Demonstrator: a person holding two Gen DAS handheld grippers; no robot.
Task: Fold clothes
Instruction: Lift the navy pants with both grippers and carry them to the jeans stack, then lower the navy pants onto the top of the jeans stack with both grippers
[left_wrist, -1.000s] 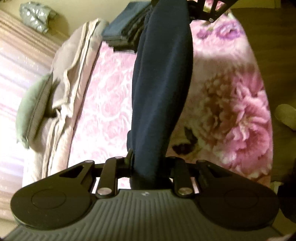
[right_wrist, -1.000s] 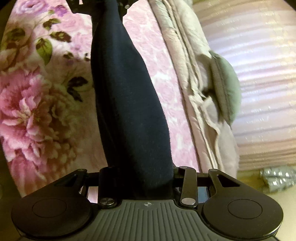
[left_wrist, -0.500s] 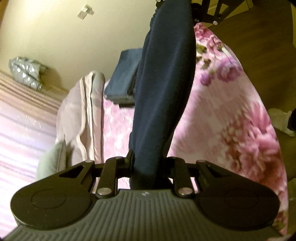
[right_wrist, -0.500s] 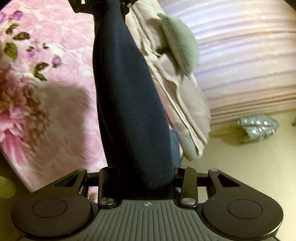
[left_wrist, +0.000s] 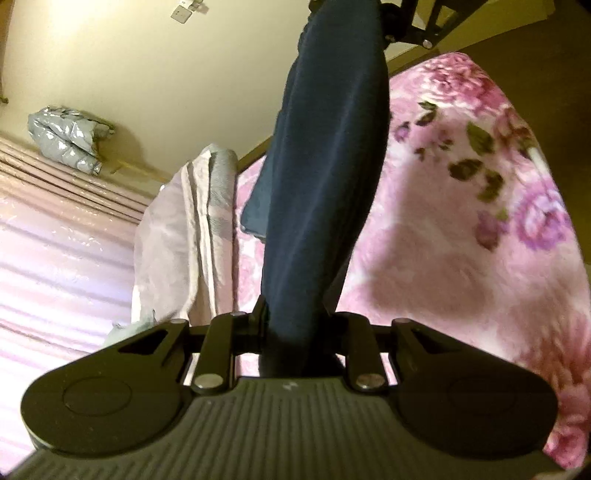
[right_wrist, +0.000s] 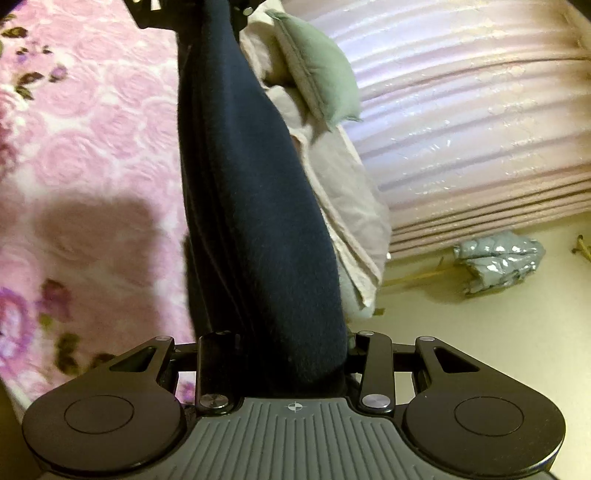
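Note:
A dark navy garment (left_wrist: 325, 166) is stretched taut in the air between my two grippers, above a bed with a pink floral blanket (left_wrist: 461, 240). My left gripper (left_wrist: 295, 332) is shut on one end of it. My right gripper (right_wrist: 273, 354) is shut on the other end, where the navy garment (right_wrist: 251, 206) fills the middle of the right wrist view. Each gripper shows at the top of the other's view: the right gripper (left_wrist: 413, 22) and the left gripper (right_wrist: 192, 11). A folded blue garment (left_wrist: 256, 206) lies on the bed behind the held cloth.
A beige folded quilt (left_wrist: 188, 236) lies along the bed's far side, with a grey-green pillow (right_wrist: 317, 81) on it. Pink pleated curtains (right_wrist: 461, 129) hang behind. A silvery puffy jacket (right_wrist: 498, 258) hangs on the cream wall (left_wrist: 166, 92). The pink floral blanket (right_wrist: 85, 147) spreads below.
Both grippers have swung along the bed with the navy garment still taut between them. The wall and silver jacket have come into view, and the large flower has slid out of view.

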